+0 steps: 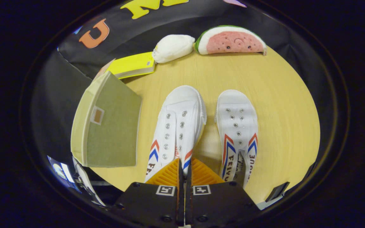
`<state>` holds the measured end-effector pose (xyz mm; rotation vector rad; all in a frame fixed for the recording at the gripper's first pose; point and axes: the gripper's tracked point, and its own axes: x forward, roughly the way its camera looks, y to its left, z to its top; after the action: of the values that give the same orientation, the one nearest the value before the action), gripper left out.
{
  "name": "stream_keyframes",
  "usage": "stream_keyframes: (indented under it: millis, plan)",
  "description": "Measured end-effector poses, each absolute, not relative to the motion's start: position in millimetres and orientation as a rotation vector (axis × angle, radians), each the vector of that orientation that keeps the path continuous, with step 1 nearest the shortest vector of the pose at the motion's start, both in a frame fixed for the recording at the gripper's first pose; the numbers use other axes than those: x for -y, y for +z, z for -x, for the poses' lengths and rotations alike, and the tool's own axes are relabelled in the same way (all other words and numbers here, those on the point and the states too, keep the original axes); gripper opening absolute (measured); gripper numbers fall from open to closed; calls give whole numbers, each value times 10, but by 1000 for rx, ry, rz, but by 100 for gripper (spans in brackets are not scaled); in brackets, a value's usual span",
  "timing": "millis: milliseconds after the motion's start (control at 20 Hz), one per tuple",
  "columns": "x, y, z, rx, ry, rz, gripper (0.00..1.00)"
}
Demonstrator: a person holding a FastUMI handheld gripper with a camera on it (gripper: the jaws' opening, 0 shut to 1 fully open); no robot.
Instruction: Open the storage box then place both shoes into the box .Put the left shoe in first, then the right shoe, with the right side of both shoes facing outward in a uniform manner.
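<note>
The storage box (pixel 108 125) is olive-green fabric with a paler cream edge and a small tan label patch on its top face; its lid is down. It sits on the counter (pixel 280 104) at about 9 o'clock from the shoes. Two white canvas shoes with metal eyelets and red-and-blue chevrons lie toes pointing toward 12 o'clock. The left shoe (pixel 177 126) is tilted onto its side, its heel pinched between the fingers of the hand-held gripper (pixel 184 171). The right shoe (pixel 238 129) rests flat, just beside it at 3 o'clock.
</note>
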<state>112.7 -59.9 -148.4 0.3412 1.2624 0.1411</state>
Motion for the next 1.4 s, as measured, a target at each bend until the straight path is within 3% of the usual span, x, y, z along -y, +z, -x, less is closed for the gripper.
stream_keyframes:
  millis: [550,1050,1400]
  plan:
    - [70,-233,-1136,-1040,153,-382,7]
    - [-630,62,-1225,-1001,187,-369,7]
    - [-1528,-223,-1511,-1053,243,-340,7]
